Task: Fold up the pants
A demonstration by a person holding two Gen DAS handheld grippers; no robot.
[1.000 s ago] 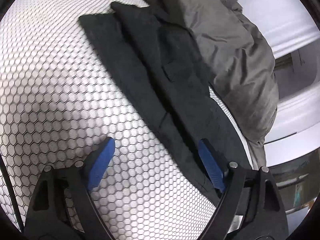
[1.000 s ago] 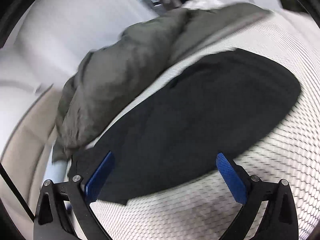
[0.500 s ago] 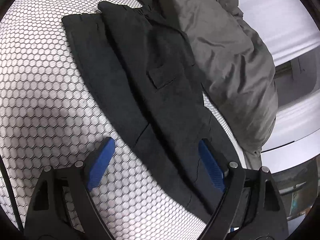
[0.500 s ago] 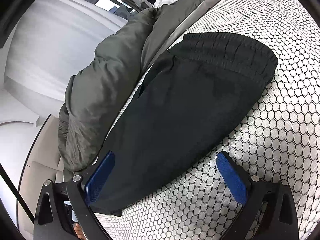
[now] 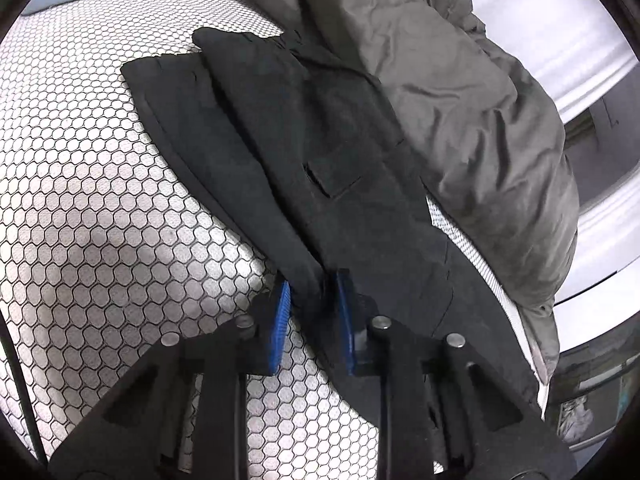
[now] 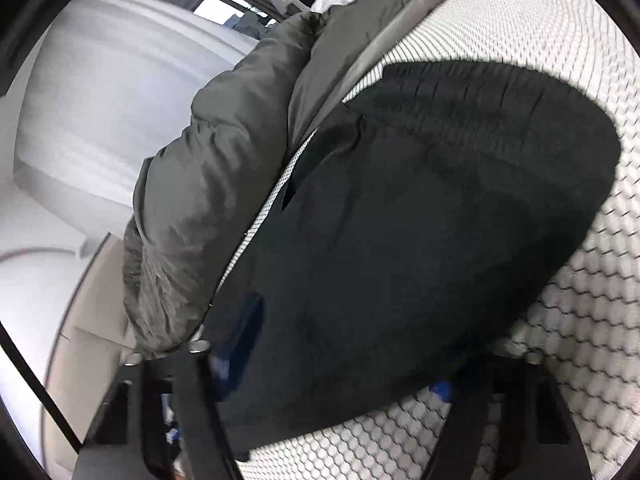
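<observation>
Currently: both grippers sit at opposite ends of the dark pants (image 5: pixel 320 168), long axis running away from the left gripper (image 5: pixel 310 312).

Left fingers (image 5: pixel 280 312) are closing on a bunched leg fold lying on the honeycomb bed cover (image 5: pixel 100 220). Right gripper (image 6: pixel 340 352) straddles the waistband end, fingers closing, contact unclear. Grey duvet (image 5: pixel 460 100) lies beside.

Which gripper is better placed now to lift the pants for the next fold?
Probably the left gripper: its closing fingers already pinch an edge of the black pants. The right gripper, also closing, straddles a wide span of cloth, its grip unclear.
</observation>
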